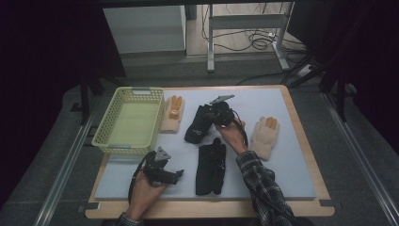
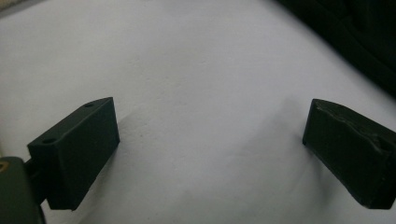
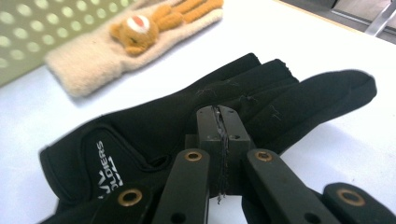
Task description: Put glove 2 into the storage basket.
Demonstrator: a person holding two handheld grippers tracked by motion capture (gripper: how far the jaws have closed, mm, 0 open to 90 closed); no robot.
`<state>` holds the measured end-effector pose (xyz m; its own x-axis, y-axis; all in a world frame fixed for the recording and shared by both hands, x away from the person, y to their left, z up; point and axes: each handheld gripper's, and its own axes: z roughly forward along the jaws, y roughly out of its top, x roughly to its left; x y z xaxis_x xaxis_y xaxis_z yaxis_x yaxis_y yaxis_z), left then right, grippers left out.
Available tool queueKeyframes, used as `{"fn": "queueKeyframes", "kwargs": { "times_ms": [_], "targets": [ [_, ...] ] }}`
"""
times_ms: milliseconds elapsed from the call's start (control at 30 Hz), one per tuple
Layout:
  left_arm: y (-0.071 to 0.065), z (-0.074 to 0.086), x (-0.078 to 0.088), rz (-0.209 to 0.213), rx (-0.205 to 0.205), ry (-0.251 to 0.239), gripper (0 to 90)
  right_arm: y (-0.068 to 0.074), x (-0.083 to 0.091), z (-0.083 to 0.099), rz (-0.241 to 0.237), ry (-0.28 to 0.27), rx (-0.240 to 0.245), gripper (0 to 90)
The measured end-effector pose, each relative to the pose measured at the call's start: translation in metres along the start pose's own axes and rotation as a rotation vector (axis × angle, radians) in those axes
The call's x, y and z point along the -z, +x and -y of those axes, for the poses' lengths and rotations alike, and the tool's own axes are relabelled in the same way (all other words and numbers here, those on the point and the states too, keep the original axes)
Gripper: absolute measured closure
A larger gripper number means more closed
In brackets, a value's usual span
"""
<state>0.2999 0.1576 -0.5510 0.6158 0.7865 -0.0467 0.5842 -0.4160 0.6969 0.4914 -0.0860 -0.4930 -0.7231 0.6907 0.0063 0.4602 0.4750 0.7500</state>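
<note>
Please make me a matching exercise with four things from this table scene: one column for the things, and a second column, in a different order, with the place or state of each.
Things
1. basket
2. right gripper
3. left gripper
4. cream glove with bear

Places or states
A. jaws wide apart over bare white mat
B. jaws shut on black glove
C. lies right beside the basket
D. stands at the mat's left edge, nothing inside

Pairs: 1-D, 2-B, 3-A, 4-C
</note>
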Motion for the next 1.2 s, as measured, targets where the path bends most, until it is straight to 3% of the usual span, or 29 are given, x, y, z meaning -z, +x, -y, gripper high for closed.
{"fn": "queueKeyframes", "kwargs": {
  "times_ms": [633,933,1200],
  "targets": [
    [0.0,0.0,0.0,0.001,-0.001,0.0,3.8,0.022,0.042,0.001,-0.062,-0.064,0.022,88.5],
    [0.0,0.0,0.0,0.002,0.001,-0.001,3.8,0.035,0.072,0.003,-0.106,-0.101,0.025,88.5],
    [0.0,0.0,0.0,0.0,0.002,-0.004,3.8,0.055,0.102,0.018,-0.141,-0.11,0.031,88.5]
  ]
}}
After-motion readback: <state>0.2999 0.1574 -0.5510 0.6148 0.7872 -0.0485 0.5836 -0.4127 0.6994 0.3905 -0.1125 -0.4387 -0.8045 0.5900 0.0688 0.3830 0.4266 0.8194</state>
